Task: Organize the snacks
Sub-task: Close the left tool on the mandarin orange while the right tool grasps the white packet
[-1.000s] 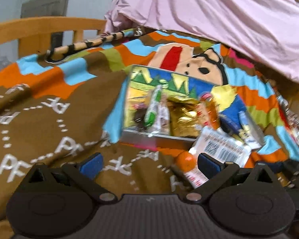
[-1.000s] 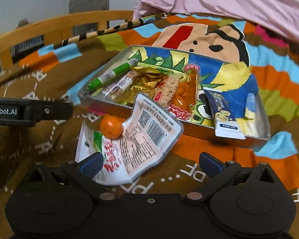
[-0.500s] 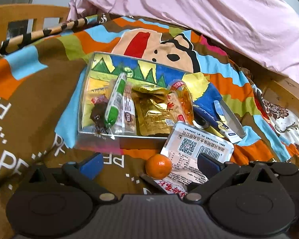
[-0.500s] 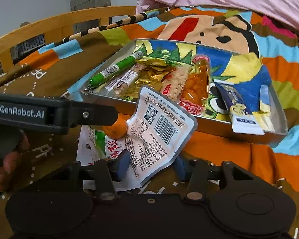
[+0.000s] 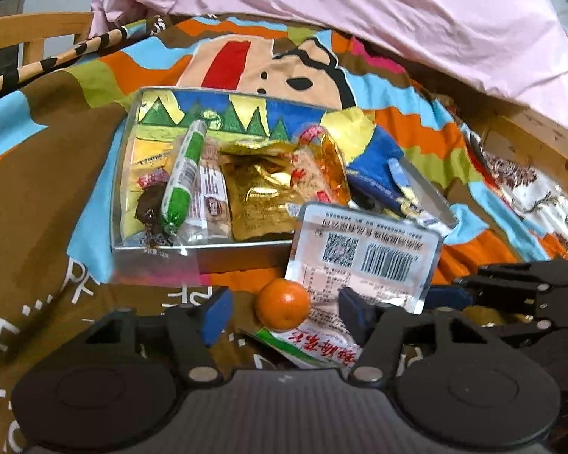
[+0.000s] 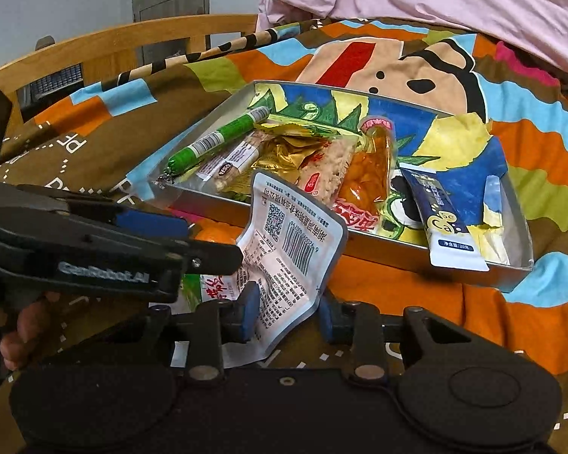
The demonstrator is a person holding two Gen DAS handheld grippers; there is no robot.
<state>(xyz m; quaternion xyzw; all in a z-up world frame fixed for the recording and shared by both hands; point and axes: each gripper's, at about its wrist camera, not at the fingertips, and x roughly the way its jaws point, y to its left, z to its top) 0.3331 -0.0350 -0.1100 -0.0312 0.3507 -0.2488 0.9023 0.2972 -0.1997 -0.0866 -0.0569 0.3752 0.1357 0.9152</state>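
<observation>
A small orange (image 5: 283, 304) sits on the patterned blanket (image 5: 38, 189) just in front of the metal tray (image 5: 208, 261) of snacks, with the left gripper (image 5: 282, 312) closing around it, pads not yet touching. Right beside it, the right gripper (image 6: 286, 316) is closing on the white barcode packet (image 6: 284, 257), which stands between its pads; whether they press it yet I cannot tell.

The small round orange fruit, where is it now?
In the left wrist view, the small round orange fruit lies on the bedspread just before the metal tray, beside the white barcode packet.
</observation>
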